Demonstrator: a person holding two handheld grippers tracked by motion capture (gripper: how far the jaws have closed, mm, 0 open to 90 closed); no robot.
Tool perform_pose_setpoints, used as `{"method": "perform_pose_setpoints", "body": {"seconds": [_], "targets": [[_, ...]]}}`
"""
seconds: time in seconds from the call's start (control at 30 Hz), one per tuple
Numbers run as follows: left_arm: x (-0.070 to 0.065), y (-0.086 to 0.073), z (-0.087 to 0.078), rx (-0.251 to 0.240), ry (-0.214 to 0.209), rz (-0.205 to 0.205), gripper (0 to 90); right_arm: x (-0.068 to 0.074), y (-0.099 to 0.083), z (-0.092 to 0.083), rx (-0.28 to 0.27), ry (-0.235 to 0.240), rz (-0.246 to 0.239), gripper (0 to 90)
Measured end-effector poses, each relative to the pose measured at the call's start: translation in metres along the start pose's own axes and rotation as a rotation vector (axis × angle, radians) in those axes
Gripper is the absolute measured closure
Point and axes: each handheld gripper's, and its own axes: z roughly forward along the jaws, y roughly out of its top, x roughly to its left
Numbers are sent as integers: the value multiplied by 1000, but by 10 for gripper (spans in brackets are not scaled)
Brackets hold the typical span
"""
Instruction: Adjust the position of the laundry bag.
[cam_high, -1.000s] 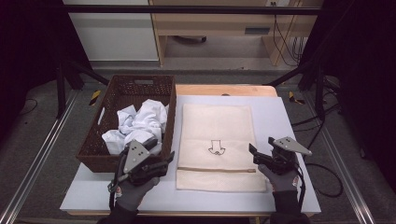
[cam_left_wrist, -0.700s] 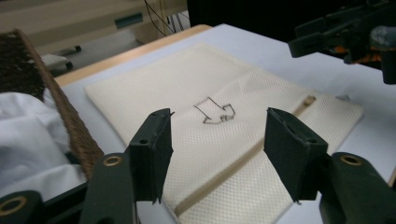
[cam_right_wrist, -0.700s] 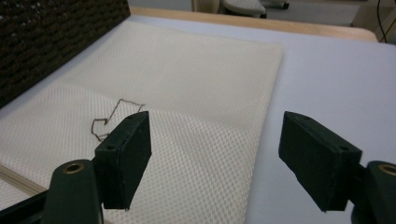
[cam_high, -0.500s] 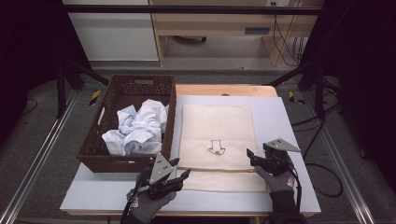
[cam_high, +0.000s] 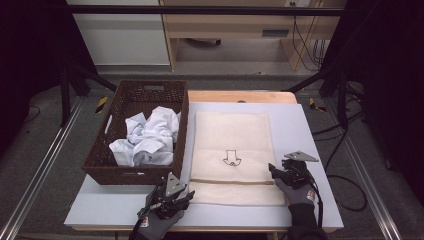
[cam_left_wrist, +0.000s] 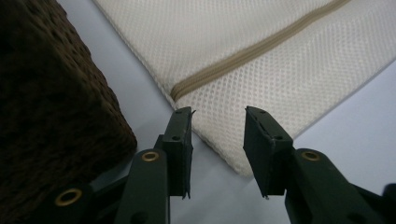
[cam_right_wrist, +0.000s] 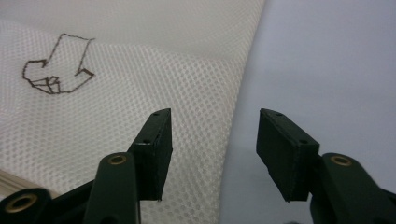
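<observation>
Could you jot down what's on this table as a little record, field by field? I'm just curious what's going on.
Surface: pale table top
Main item: cream mesh laundry bag, lying flat, zip band across its near end, small arrow drawing on it
Basket: dark wicker basket left of the bag, crumpled white cloth inside
Left gripper: jaws have just been closing, not pressing yet, set over the bag's near left corner
Right gripper: jaws apart, just started closing, astride the bag's right edge
Hands: dark gloves

Grey gloves with red cuff marks cover both hands; each hand-held gripper (cam_high: 181, 197) has black jaws, brass rivets and a grey triangular plate.
</observation>
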Motion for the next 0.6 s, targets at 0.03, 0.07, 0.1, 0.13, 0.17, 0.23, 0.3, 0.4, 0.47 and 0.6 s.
{"method": "perform_pose_setpoints", "body": {"seconds": [0.03,0.07,0.1,0.13,0.17,0.23,0.3,0.4,0.47,0.6], "targets": [[0,-1,2,8,-1,-4,624,-2,-1,1,6,-5,-8,473],[0,-1,2,8,-1,-4,635,-2,-1,1,6,-5,-8,473],[-1,-2,5,23,-4,-7,639,-3,-2,2,20,-11,6,502],[-2,-2,6,32,-2,-9,646,-4,-3,4,26,-13,4,515],[-2,-3,7,35,-3,-9,655,-4,-4,5,33,-15,8,535],[-2,-4,10,49,-11,-14,678,-5,-5,7,57,-21,6,588],[-2,-5,10,47,-21,-22,726,-5,-5,8,69,-18,5,608],[-4,-4,10,50,-22,-11,784,-3,-6,9,98,15,3,768],[-4,-4,10,48,-25,-11,818,-3,-6,10,98,20,6,784],[-1,-4,9,39,-41,-14,865,-4,-5,9,96,37,17,856]]}}
